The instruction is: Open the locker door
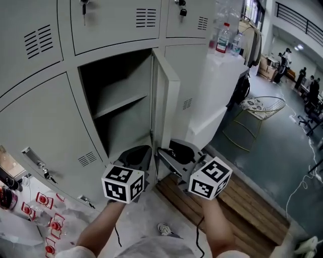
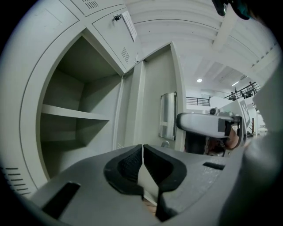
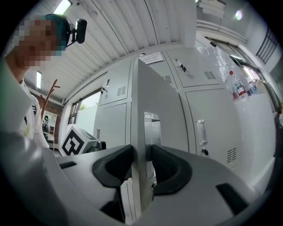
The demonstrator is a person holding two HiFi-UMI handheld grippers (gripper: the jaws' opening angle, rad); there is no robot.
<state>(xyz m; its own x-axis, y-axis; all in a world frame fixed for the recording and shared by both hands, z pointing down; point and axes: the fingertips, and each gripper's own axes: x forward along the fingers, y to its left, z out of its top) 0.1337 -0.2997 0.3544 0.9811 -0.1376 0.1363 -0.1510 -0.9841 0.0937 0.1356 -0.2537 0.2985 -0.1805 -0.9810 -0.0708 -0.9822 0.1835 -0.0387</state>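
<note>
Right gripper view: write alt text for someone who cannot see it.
The right gripper has its two dark jaws either side of the free edge of an open grey locker door, pads against it. Behind at right stand closed lockers, with plastic bottles at the far right; the other gripper's marker cube shows at left.

A grey-green floor (image 1: 282, 166) is seen beside a wooden slat platform (image 1: 252, 201), a wire chair (image 1: 262, 107) is placed further off, and a white ribbed ceiling (image 3: 115, 26) is lit by a strip light (image 3: 62, 6).
</note>
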